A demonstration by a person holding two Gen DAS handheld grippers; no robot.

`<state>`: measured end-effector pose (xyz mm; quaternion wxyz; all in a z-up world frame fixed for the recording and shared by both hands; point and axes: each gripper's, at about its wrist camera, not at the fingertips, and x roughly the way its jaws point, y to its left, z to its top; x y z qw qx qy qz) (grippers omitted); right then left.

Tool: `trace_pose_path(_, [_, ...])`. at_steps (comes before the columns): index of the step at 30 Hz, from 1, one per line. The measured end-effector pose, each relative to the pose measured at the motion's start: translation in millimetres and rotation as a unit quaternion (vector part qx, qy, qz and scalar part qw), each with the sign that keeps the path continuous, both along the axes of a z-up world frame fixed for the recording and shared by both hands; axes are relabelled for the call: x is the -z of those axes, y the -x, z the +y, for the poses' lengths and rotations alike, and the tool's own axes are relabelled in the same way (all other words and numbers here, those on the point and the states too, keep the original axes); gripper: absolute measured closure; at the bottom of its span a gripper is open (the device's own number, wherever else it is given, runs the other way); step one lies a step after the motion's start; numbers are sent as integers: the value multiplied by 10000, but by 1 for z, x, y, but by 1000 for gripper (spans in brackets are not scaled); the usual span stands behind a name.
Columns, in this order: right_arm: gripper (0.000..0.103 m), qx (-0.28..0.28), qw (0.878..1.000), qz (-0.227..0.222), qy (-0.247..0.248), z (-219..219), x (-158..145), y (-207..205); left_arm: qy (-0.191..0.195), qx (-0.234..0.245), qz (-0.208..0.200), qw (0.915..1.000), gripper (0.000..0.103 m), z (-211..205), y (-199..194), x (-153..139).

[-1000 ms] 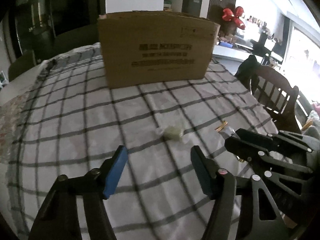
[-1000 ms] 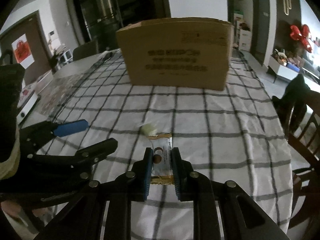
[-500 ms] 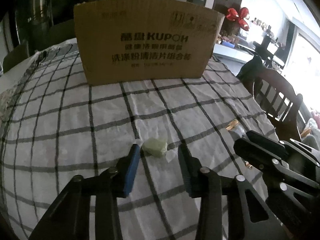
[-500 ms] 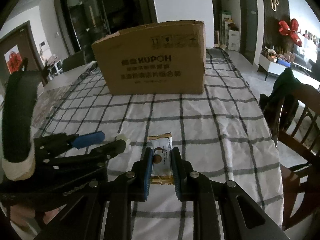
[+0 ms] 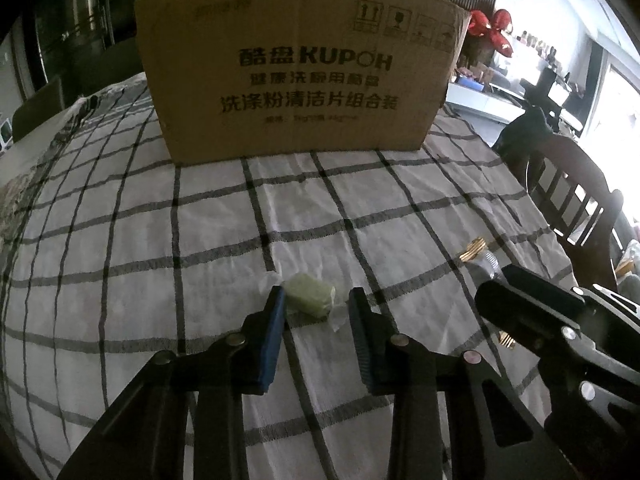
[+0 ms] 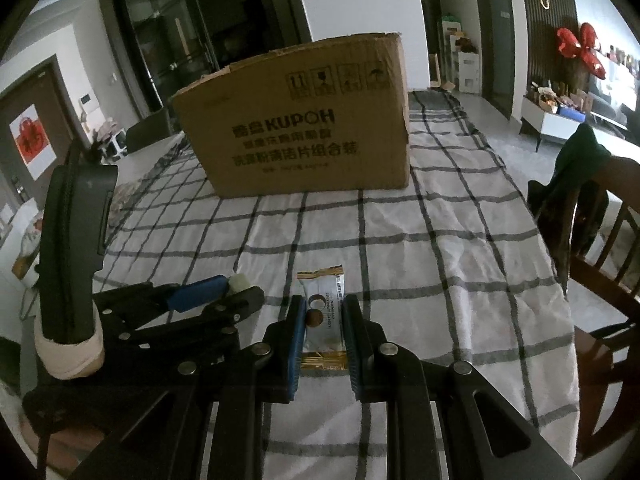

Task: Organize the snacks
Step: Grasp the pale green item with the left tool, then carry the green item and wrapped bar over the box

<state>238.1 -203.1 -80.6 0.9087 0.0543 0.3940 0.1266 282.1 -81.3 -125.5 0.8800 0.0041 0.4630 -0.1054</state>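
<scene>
The left tool point(image 5: 316, 312) sits low over the counter point(image 5: 120, 264), which is covered in a white cloth with a dark grid of lines, and its jaws are closing around a small pale green candy in a clear twisted wrapper point(image 5: 310, 300). The candy lies on the cloth between the blue pads; the left pad is right against its end, while a narrow gap shows between the wrapper and the right pad, so the tool has not clamped it. The right tool point(image 6: 320, 336) is clamped on a small white snack packet with gold crimped ends and a brown round sweet printed on it point(image 6: 322, 320), its pads pressing the packet's long sides while the upper gold end sticks out past the tips. The two tools are just beside each other, the left one's fingers reaching in from the left of the right wrist view. Farther back on the counter stands a large brown cardboard box printed with "KUPOH" and dark lettering point(image 5: 296, 76), well apart from both snacks. A dark wooden chair point(image 6: 600, 248) stands at the counter's right edge.
</scene>
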Motion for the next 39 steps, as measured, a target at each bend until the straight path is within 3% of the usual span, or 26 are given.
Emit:
trace_pose_path(2, [83, -23, 10000, 2, 6, 2, 0, 0, 31, -3, -53, 10000, 77, 1, 0, -1])
trace_pose_path(3, [83, -39, 10000, 2, 12, 3, 0, 0, 33, -9, -93, 10000, 102, 2, 0, -3])
trace_pose_path(13, [83, -110, 9999, -1, 81, 12, -1, 2, 197, -23, -42, 9998, 100, 13, 3, -4])
trace_pose_path(16, [83, -79, 10000, 0, 61, 11, -1, 0, 114, -31, -128, 9998, 91, 11, 0, -8])
trace_pose_path(18, [83, -60, 10000, -8, 71, 9, -1, -2, 138, -40, -128, 9998, 78, 8, -4, -8])
trace_pose_path(20, [83, -39, 10000, -14, 59, 7, -2, -4, 137, -51, -123, 9998, 76, 5, -7, -8])
trace_pose_path(34, [83, 32, 10000, -32, -28, -4, -1, -18, -9, -416, -2, 9991, 74, -8, -26, 1])
trace_pose_path(36, [83, 15, 10000, -13, -49, -3, 1, -19, -9, -455, 24, 9990, 79, -6, -27, 3])
trace_pose_path(39, [83, 4, 10000, -7, -42, -2, 1, -20, 92, -452, 27, 9989, 79, -2, -27, 3])
